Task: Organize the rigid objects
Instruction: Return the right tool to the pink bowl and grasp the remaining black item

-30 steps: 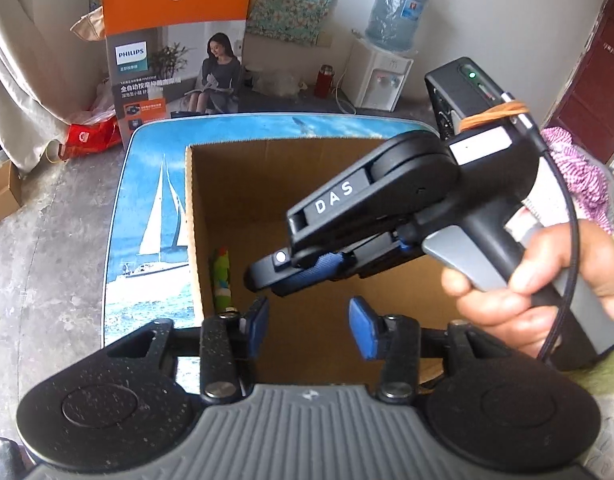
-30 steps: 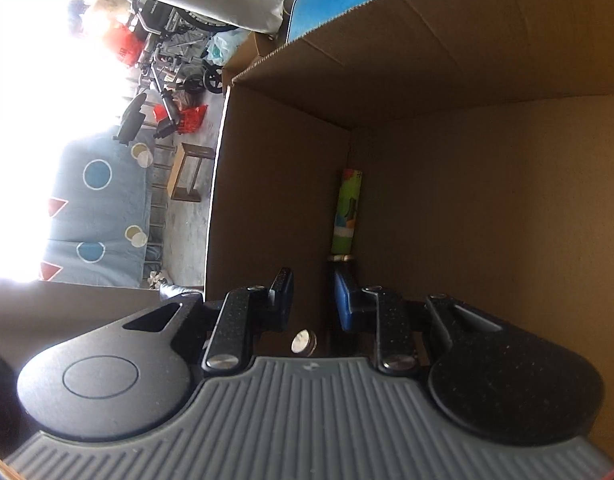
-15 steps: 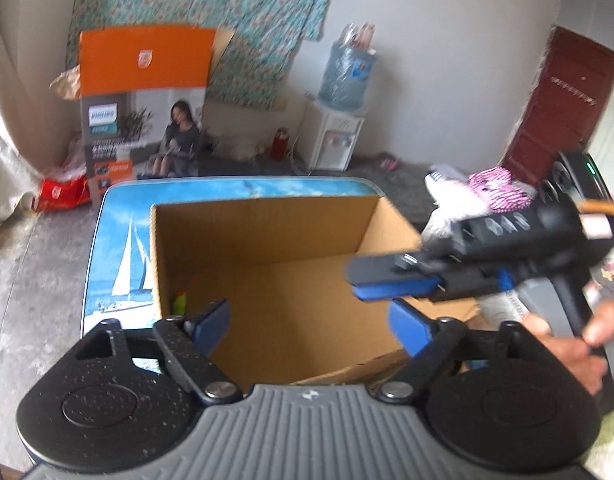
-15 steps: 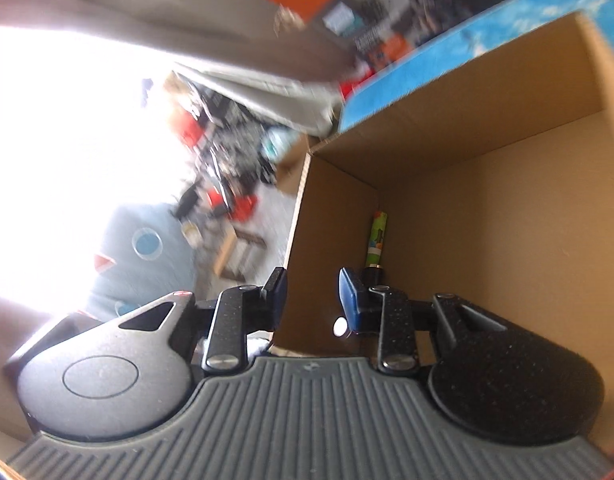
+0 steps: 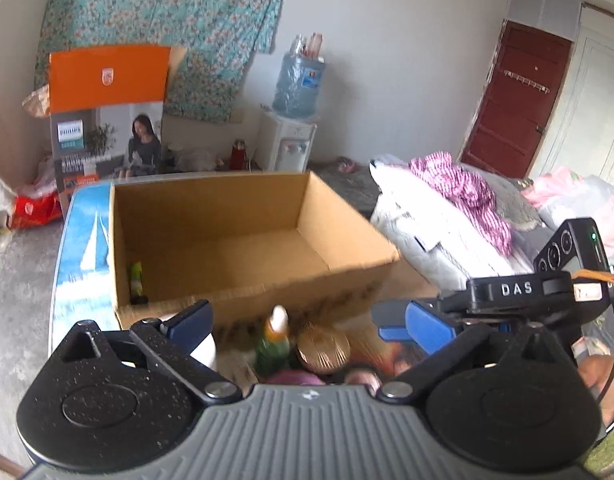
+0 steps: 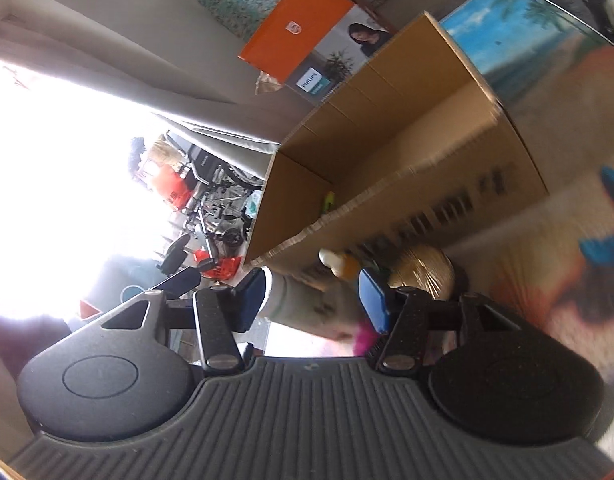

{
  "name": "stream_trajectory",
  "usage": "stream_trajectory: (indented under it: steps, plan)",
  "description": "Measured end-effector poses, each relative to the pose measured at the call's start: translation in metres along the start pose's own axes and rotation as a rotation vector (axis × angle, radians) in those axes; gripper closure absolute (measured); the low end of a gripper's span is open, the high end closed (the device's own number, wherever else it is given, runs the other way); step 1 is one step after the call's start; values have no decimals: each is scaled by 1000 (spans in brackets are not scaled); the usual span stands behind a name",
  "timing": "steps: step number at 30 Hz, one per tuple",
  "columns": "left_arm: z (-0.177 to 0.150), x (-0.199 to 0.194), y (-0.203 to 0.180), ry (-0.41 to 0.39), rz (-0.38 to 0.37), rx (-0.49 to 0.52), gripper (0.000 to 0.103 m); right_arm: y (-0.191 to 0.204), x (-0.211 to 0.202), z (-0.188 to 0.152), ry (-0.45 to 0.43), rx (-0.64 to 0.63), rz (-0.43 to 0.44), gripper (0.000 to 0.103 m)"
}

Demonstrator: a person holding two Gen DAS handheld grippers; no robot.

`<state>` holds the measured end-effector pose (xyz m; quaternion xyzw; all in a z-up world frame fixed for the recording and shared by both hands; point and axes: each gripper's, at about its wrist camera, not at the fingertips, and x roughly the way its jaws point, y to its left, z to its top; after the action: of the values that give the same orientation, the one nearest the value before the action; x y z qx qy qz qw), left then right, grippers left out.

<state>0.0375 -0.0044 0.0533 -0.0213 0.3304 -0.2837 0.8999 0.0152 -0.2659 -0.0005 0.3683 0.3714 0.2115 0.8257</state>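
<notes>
The cardboard box (image 5: 227, 236) sits open on the tabletop (image 5: 83, 240), which has a sailboat picture printed on it, and one small green tube (image 5: 135, 276) already lies inside, tucked against the box's left wall near the front corner. The left gripper (image 5: 307, 320) hangs just in front of the box with its jaws spread wide and nothing between them. Right below that gap, crowded against the box's front wall, stand the things not yet put away: a green bottle (image 5: 273, 344) with an orange neck and white cap, a round gold lid (image 5: 324, 347) just to its right, a white container (image 5: 206, 350) partly hidden behind the left finger, and something pink or purple at the very bottom, too blurred to name. The right gripper (image 5: 411, 322) comes in from the right side, held by a hand (image 5: 599, 380), level with the left one and close beside the gold lid. From its own camera the right gripper (image 6: 313, 300) shows its jaws apart as well, holding nothing, with the white container (image 6: 307, 300) lying in the gap and the bottle's cap (image 6: 331, 258) and the gold lid (image 6: 421, 270) just beyond the fingertips. Behind the tabletop, an orange printed carton (image 5: 107, 120) stands on the floor and a water dispenser (image 5: 293, 144) is against the wall.
</notes>
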Motion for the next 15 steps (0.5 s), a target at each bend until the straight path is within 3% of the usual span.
stream_trajectory:
  steps: [6, 15]
  plan:
    - [-32, 11, 5, 45, -68, -75, 0, -9, 4, -9, 1, 6, -5, 48]
    - [-56, 18, -6, 69, -5, 7, 0, -19, 10, -10, 30, 64, 18, 48]
